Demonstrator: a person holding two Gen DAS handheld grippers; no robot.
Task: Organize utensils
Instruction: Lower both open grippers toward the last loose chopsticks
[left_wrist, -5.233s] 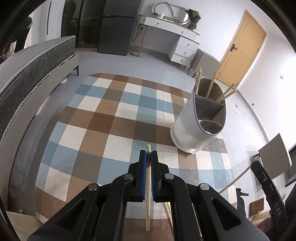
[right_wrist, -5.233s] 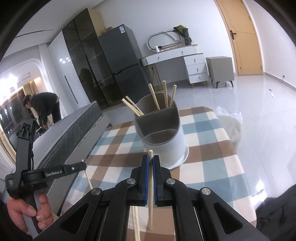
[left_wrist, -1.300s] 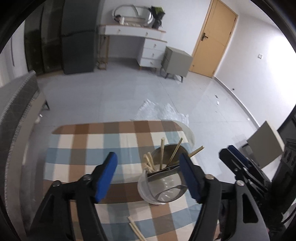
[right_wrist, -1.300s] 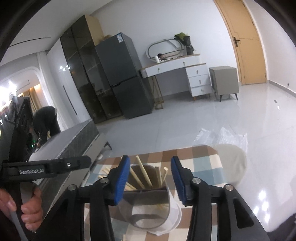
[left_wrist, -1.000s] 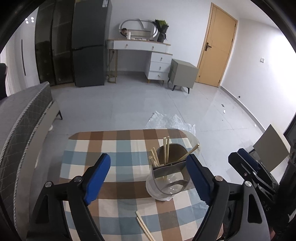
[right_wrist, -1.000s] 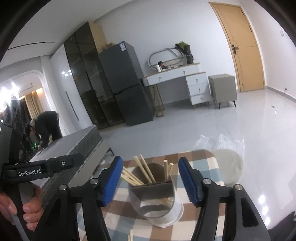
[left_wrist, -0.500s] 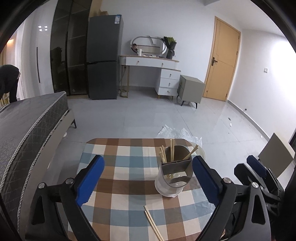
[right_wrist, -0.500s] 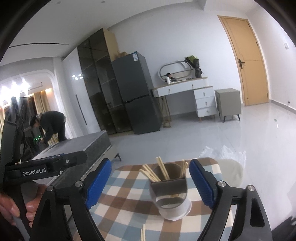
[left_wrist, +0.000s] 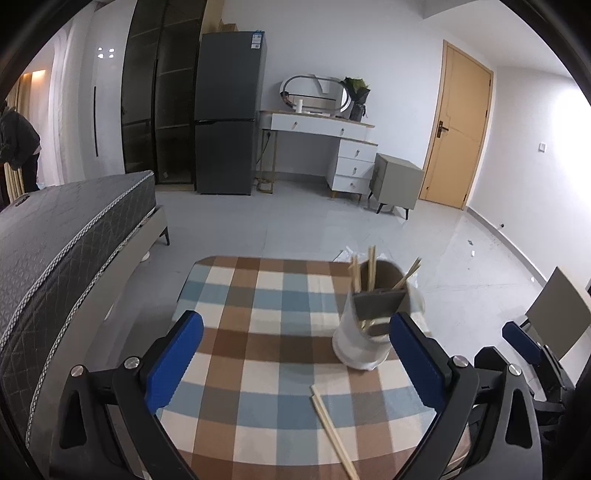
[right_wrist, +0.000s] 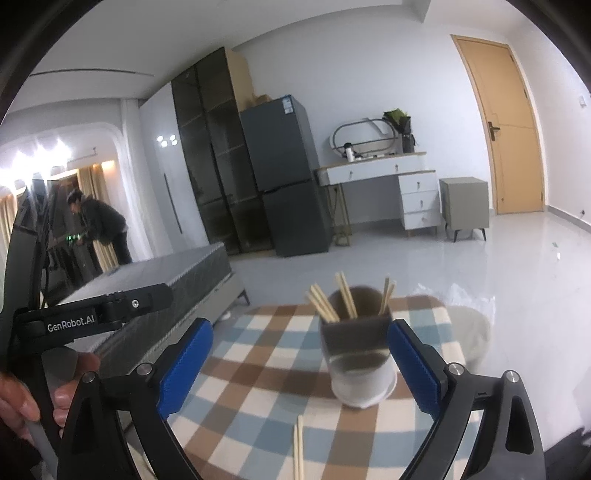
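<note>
Checked cloth in blue, brown and cream covers the tabletop (left_wrist: 266, 332). On its far right part stands the holder (left_wrist: 364, 343), a white round caddy with grey dividers, upright. Several chopsticks (left_wrist: 370, 267) stand in its far compartments, leaning outward; the near compartment looks bare, though blur makes this hard to judge. A loose pair (left_wrist: 330, 428) of chopsticks lies flat on the cloth, near of the holder and apart from it, the two sticks side by side and touching or almost so.

Left gripper (left_wrist: 295, 365): its jaws have just been opening and stand wide apart, with nothing between the blue pads. It hangs above the near part of the tabletop, touching neither the holder nor the loose pair. In the right wrist view a hand (right_wrist: 22, 391) holds its handle at the left edge.

Right gripper (right_wrist: 299, 367): its jaws too have just been opening and stand wide apart, gripping nothing. The holder (right_wrist: 360, 360) shows between its pads but lies farther off, untouched, and the loose pair (right_wrist: 298, 448) lies below and near.

Beyond the tabletop are a bed (left_wrist: 62, 240) at left and a fridge (left_wrist: 227, 110) by the far wall.
</note>
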